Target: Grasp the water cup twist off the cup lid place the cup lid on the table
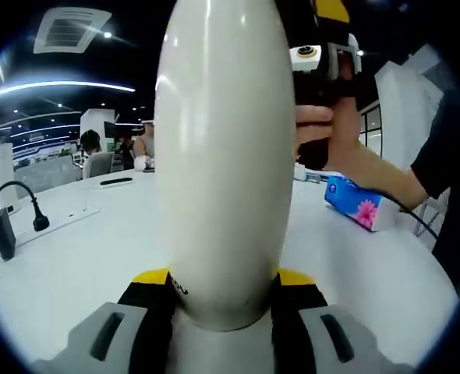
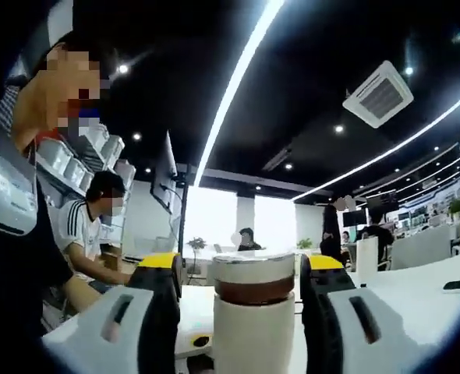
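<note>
Cup point(image 1: 224, 156) body, smooth glossy cream and rounded like a long capsule, rises between the jaws of the left gripper point(image 1: 224, 292); its yellow-tipped black pads press against both sides near the cup's rounded base, so the jaws are clamped on it at about the cup's width. Beyond it, a white table point(image 1: 82, 257) spreads out matte and flat, with a blue tissue pack point(image 1: 357, 204) printed with pink flowers to the right and a white power strip point(image 1: 54, 222) with a black plug to the left. A hand point(image 1: 347, 152) up and to the right holds the other tool.

In the right gripper view, the cup's top end stands between the jaws of the right gripper point(image 2: 242, 292): a cylindrical cream lid point(image 2: 253, 267) over a brown band. The pads flank the lid closely, but I cannot tell whether they touch it.
</note>
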Demonstrator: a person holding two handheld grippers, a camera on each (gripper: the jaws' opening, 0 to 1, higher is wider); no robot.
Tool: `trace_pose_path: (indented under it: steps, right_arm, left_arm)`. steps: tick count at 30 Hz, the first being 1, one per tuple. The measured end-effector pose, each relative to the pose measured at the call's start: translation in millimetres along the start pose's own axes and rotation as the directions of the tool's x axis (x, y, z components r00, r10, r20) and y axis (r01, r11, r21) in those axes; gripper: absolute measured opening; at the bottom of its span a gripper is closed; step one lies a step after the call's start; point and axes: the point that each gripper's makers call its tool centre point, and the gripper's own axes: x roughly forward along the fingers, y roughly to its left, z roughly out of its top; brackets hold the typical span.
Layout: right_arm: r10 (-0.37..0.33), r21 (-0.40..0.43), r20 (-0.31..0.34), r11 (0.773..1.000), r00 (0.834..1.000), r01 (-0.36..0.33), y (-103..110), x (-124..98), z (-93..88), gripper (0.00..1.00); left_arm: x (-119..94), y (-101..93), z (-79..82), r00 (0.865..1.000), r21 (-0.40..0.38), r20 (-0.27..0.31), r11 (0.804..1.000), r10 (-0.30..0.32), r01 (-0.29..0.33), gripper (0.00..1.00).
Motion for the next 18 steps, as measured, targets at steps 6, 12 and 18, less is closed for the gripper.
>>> trace_pose_path:
  steps: [6, 12, 18]
  right_arm:
    - [-0.116, 0.015, -0.004, 0.993, 0.993, 0.116, 3, -7, 1.2, 0.63]
    - [-0.204, -0.102, -0.022, 0.974, 0.979, 0.201, 3, -7, 4.7, 0.62]
    - [-0.292, -0.163, -0.042, 0.945, 0.955, 0.282, -11, -15, 7.9, 0.54]
  left_arm:
    - [-2, -8.8, 1.1, 1.0, 0.001, -0.001, 1.0, 0.005, -0.005, 0.5]
    - [-3, -10.2, 1.4, 1.0, -0.002, -0.001, 1.0, 0.01, -0.01, 0.5]
    - [-3, -7.4, 1.3, 1.0, -0.003, -0.001, 1.0, 0.015, -0.015, 0.5]
